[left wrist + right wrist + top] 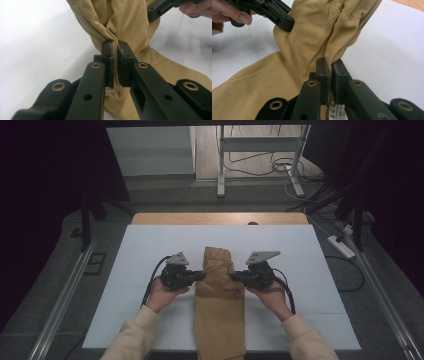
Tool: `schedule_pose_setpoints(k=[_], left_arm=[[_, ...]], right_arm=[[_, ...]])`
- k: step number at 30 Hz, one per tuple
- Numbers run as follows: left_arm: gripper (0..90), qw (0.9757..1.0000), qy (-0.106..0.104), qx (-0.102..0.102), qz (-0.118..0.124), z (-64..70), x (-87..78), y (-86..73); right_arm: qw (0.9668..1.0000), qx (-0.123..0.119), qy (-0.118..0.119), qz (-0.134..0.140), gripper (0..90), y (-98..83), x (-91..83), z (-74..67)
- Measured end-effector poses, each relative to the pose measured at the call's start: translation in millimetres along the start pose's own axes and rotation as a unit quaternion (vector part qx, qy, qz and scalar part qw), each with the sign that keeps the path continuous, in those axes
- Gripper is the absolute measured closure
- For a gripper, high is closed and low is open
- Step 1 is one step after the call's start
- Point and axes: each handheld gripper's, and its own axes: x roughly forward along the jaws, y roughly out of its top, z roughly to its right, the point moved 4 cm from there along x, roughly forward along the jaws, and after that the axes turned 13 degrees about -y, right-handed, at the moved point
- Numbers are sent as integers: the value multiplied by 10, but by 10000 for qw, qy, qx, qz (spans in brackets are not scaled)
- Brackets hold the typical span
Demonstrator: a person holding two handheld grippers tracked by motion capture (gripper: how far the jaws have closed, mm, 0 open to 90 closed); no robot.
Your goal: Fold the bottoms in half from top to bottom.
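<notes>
Garment: we find the tan garment [220,300] lying lengthwise mid-sheet on the white table cover [140,250], far end bunched up.
Left gripper [201,275]: jaws clamped on its left edge.
Right gripper [234,276]: jaws clamped on its right edge.

The garment [220,295] lies along the middle of the board [140,250], which rests on the worktop [220,218]. The left hand-held gripper [202,275] pinches its left edge, the right hand-held gripper [233,276] its right edge, its bunched far end between them.
</notes>
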Motion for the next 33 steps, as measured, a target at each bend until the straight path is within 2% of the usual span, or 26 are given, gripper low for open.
schedule_pose_setpoints(k=[18, 33], left_arm=[[843, 10000, -28, -28, -31, 39, 19, -72], [838, 9999, -66, 73, -98, 156, -8, -149]], right_arm=[[10000, -31, 55, -51, 847, -62, -26, -78], [9998, -140, 133, -34, 847, -111, -131, -203]])
